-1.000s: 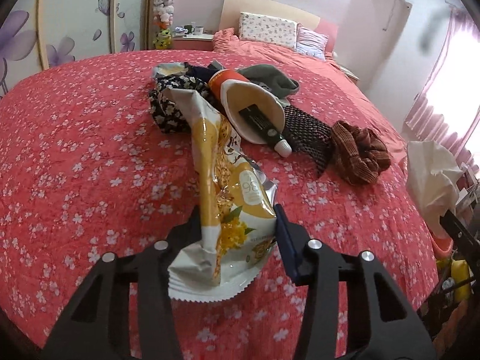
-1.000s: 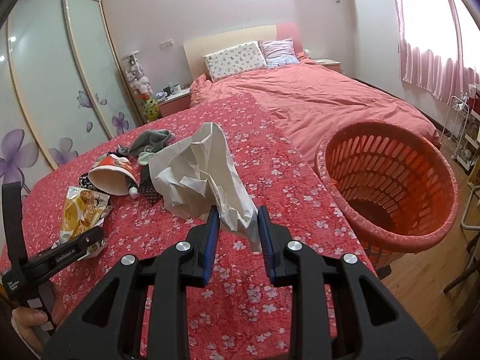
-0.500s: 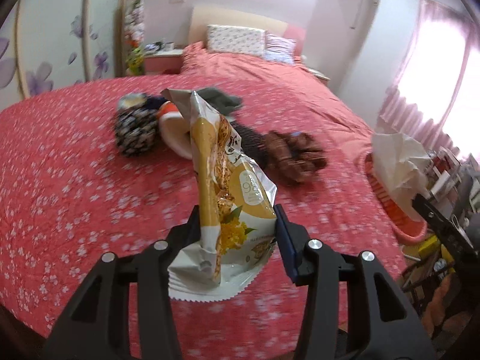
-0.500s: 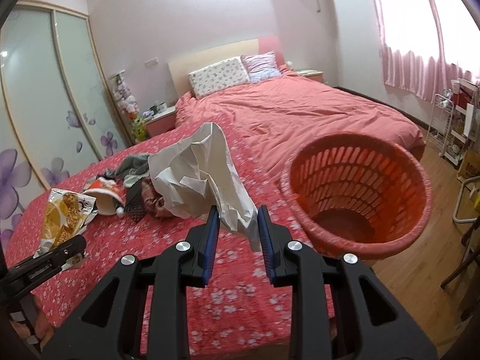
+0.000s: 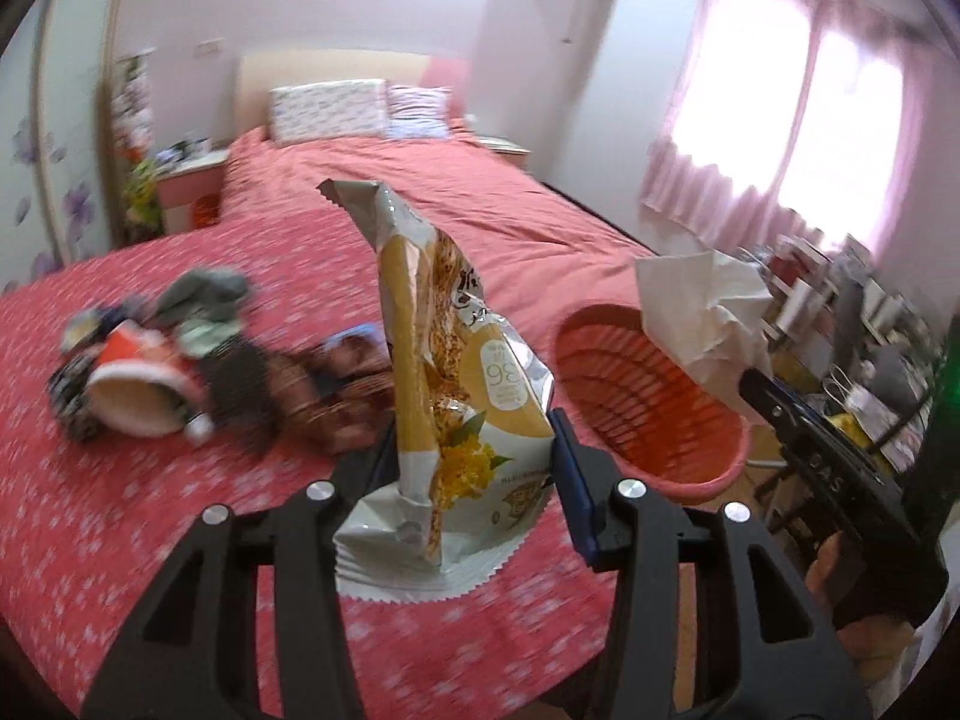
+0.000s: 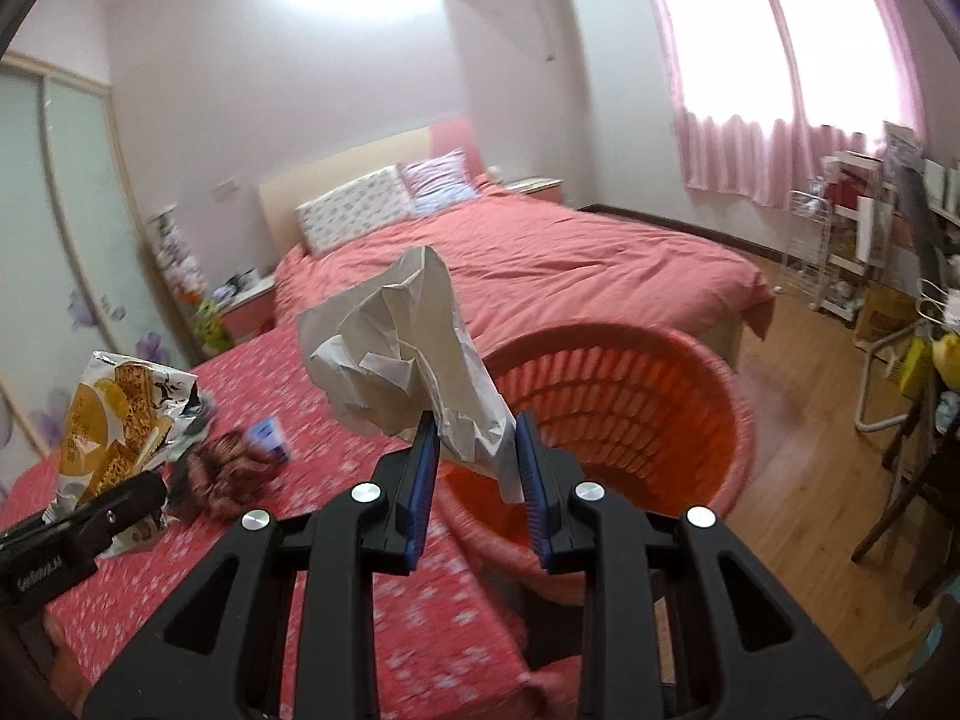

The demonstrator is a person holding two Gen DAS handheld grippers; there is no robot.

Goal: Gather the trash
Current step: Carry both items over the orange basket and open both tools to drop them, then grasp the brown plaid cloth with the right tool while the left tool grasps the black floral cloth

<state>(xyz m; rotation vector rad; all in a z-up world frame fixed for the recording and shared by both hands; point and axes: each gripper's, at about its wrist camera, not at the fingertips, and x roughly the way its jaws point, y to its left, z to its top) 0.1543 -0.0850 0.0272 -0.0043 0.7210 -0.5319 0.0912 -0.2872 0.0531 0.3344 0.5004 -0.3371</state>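
My left gripper (image 5: 474, 456) is shut on a yellow and silver snack bag (image 5: 456, 372), held upright above the red flowered bed cover. My right gripper (image 6: 474, 456) is shut on a crumpled white paper (image 6: 396, 360) and holds it over the near rim of the orange laundry-style basket (image 6: 630, 396). In the left wrist view the basket (image 5: 636, 402) stands off the bed's right edge, with the paper (image 5: 702, 318) above its right side. The snack bag also shows in the right wrist view (image 6: 114, 414) at the left.
On the cover lie a paper cup (image 5: 138, 390), a brown scrunchie (image 5: 348, 396), dark mesh and cloth items (image 5: 204, 300). A second bed with pillows (image 6: 540, 252) is behind. A shelf rack and chair (image 6: 888, 360) stand on the wood floor at right.
Both grippers have swung right and up toward the basket with their loads. The paper now hangs over the basket's rim; the pile on the bed has slid left in view.
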